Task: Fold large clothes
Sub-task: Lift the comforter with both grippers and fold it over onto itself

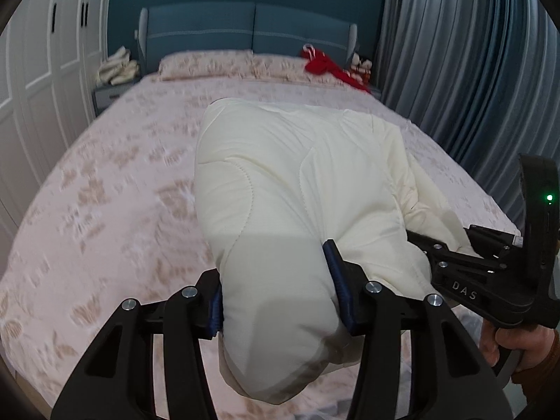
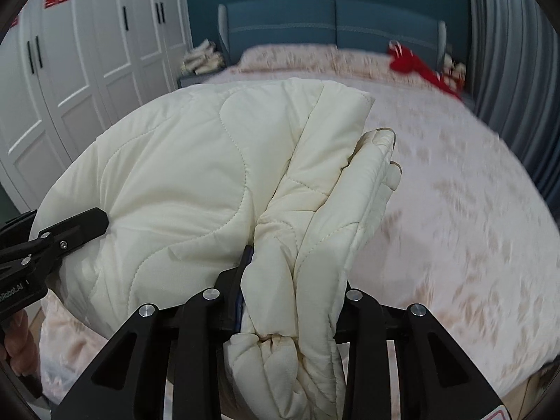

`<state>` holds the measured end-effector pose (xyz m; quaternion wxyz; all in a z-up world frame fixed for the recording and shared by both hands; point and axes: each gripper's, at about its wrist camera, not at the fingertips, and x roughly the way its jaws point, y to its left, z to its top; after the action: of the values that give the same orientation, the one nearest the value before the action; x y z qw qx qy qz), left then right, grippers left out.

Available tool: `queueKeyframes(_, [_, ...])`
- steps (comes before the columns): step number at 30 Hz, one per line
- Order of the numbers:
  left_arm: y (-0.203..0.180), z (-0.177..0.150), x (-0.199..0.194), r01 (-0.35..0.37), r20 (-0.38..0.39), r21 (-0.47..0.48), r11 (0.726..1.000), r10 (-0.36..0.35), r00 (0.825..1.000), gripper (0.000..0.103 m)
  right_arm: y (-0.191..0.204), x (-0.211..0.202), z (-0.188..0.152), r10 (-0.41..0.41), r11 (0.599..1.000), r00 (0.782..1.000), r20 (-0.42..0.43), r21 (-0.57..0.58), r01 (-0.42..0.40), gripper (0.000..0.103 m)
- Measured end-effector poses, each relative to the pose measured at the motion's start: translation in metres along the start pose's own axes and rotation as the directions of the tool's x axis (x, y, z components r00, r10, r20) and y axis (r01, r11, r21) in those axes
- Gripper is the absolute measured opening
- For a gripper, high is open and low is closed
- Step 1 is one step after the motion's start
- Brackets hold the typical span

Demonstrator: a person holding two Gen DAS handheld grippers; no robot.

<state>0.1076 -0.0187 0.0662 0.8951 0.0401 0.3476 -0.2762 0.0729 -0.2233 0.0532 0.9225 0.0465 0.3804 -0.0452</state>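
My left gripper (image 1: 280, 287) is clamped on a thick roll of the cream quilted jacket (image 1: 297, 182), blue pads pressing in from both sides, dead centre at six o'clock in the left wrist view. Over at four o'clock there, my right gripper (image 1: 430, 245) bites into the same bundle. In the right wrist view it is closed on a bunched, pleated edge of that jacket, fabric spilling down between the fingers; my left gripper pokes in at nine o'clock, buried in the padding. One jacket, two grippers, both holding it, the bundle lifted above the near end of the bed (image 1: 105, 175).

Further out, the pink floral bedspread runs toward twelve o'clock. One red garment (image 1: 323, 66) lies by the pillows at one o'clock. At eleven o'clock a bedside table (image 1: 108, 96) carries a pale heap of folded cloth (image 1: 117, 68); I cannot count the pieces. Behind: teal headboard (image 1: 245, 28), white wardrobe (image 2: 87, 52) at ten, grey curtain (image 1: 472, 70) at two.
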Motion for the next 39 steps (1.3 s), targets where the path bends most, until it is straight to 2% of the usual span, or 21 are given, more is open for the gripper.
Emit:
queueKeyframes(11, [0.055,0.051,0.001,-0.042,0.112,-0.001,0.999,0.042,0.993,0.048,0.037,0.018,0.066,-0.002,0.998,0.993,0.119,-0.067,0.01,0.031])
queueKeyframes(16, [0.075,0.064,0.006,-0.044,0.154,0.004,0.999,0.043,0.987,0.048,0.046,0.031,0.083,-0.003,0.996,0.989,0.147,-0.09,0.016,0.031])
queueKeyframes(21, [0.094,0.06,0.028,-0.022,0.159,-0.011,1.0,0.023,0.987,0.049,0.052,0.057,0.084,-0.009,0.994,0.991,0.134,-0.108,0.023,0.031])
queueKeyframes(24, [0.106,0.053,0.053,-0.02,0.135,-0.022,1.0,0.023,0.991,0.05,0.054,0.083,0.079,-0.025,0.993,0.995,0.101,-0.109,0.036,0.031])
queueKeyframes(31, [0.116,0.029,0.108,-0.042,0.008,-0.035,0.998,0.042,0.999,0.05,0.048,0.139,0.05,-0.027,0.998,0.999,-0.031,-0.054,0.025,0.031])
queueKeyframes(36, [0.121,-0.001,0.137,-0.069,-0.111,-0.046,0.997,0.064,0.992,0.053,0.043,0.17,0.017,-0.012,1.0,0.991,-0.132,-0.025,0.008,0.032])
queueKeyframes(39, [0.12,-0.017,0.141,-0.089,-0.139,-0.044,0.995,0.082,0.987,0.056,0.039,0.178,0.006,0.004,1.0,0.988,-0.157,0.004,-0.004,0.036])
